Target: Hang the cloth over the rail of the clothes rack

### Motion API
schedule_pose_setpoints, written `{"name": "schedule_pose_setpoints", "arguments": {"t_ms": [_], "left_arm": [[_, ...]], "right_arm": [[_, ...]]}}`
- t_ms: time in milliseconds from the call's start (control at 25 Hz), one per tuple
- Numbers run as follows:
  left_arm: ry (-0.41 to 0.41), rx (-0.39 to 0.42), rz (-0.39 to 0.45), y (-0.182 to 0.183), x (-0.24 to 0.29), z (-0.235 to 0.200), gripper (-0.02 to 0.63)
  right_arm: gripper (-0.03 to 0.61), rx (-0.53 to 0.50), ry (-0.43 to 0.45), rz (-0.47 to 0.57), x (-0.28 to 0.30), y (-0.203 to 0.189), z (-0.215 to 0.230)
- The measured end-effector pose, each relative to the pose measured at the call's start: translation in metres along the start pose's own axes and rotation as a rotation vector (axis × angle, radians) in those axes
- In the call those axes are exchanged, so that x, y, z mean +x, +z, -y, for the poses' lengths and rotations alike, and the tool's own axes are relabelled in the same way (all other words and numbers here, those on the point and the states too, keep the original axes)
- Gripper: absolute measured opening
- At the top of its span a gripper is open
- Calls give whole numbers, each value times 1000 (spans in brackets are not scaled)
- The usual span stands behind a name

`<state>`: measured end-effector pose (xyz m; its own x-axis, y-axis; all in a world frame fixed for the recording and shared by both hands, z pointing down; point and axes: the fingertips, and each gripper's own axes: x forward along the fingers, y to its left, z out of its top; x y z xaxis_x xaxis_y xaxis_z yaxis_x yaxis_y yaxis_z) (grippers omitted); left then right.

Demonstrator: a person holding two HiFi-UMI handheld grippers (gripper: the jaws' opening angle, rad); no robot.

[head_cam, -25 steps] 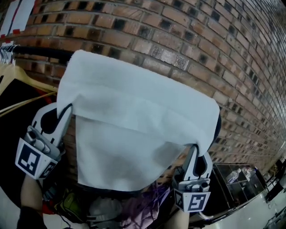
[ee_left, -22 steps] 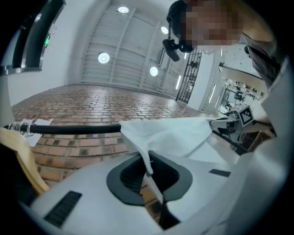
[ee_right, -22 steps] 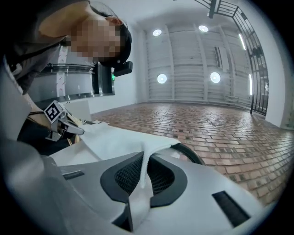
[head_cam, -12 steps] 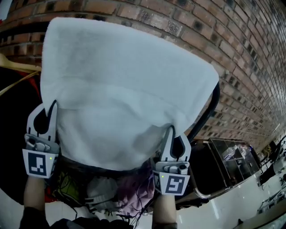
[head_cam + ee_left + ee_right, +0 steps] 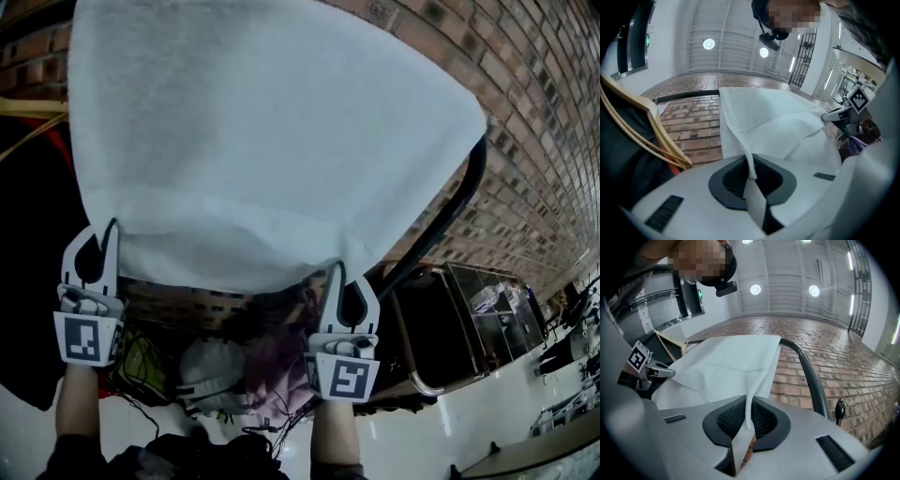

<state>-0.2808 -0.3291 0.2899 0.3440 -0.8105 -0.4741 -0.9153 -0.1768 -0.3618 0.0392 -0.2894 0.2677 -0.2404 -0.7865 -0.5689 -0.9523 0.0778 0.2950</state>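
A white cloth (image 5: 262, 141) is spread wide across the upper head view, and its top runs out of the frame. My left gripper (image 5: 101, 232) is shut on its lower left corner. My right gripper (image 5: 336, 272) is shut on its lower right corner. The black rail (image 5: 448, 217) of the clothes rack curves down from behind the cloth's right edge; the rest of it is hidden by the cloth. In the left gripper view the cloth (image 5: 778, 126) runs out from the left gripper (image 5: 751, 174). In the right gripper view the cloth (image 5: 726, 366) rises from the right gripper (image 5: 749, 420) beside the rail (image 5: 811, 376).
A brick wall (image 5: 534, 141) stands behind the rack. Wooden hangers (image 5: 642, 136) and a dark garment (image 5: 28, 281) hang at the left. A heap of bags and clothes (image 5: 244, 366) lies below the cloth. A dark cart (image 5: 469, 319) stands at the lower right.
The cloth has risen and flattened out; its folded-over flap is gone and it now fills the upper view. Both grippers, still on its corners, sit lower in view, the right one further left.
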Motion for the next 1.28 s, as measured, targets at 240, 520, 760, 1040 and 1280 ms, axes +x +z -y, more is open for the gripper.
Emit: {"name": "schedule_pose_setpoints", "arguments": {"t_ms": [240,520,760,1040,1280], "left_arm": [[-8,-36,-120,-47,-17,13,43],[-32,-30,-178,-70,-29,22,44],[-33,-65,-240,-91,-33,27,44],[4,-125,-229,-86,-49,32,113],[-25,-215,-324,-115,-72,51,227]], "right_arm": [[26,17,4,-169,-31,-61,-18],[26,14,40,-204,-48,-82,-25],[26,52,48,-247,-56,-101,-31],[29,182,-8,-224,-65,-93,-32],[126,213,6,-299,-83,-111,-43]]}}
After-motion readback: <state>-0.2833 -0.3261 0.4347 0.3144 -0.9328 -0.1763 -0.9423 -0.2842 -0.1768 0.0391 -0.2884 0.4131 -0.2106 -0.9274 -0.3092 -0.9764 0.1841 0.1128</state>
